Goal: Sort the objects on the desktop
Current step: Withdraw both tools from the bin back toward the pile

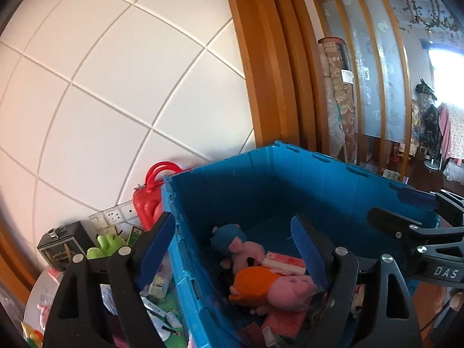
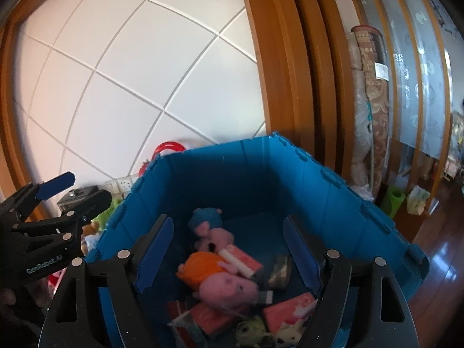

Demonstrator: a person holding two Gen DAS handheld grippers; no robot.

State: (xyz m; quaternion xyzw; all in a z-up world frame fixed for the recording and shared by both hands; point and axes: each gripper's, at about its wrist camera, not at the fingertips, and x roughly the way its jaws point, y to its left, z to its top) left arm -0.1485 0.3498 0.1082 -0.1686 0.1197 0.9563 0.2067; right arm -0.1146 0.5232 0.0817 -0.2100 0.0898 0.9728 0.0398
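Blue crate [image 1: 304,191] sits against the tiled wall, already holding plush pigs [image 2: 226,287] and pink boxes [image 2: 290,310]. Unsorted clutter, a green plush [image 1: 105,245] and a red case [image 1: 149,203], lies outside the crate's left wall. Left gripper [image 1: 232,258] straddles that wall, jaws wide, holding nothing, and is the nearer one to the clutter. Right gripper [image 2: 227,252] hangs over the crate interior, jaws wide, nothing between them. The next pick likely goes to the left hand, reaching left and down.

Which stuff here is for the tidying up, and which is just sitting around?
For the job:
blue bin
pig toys
pink boxes
green frog toy
red case

Just there:
wall socket
rolled rug
wooden door frame
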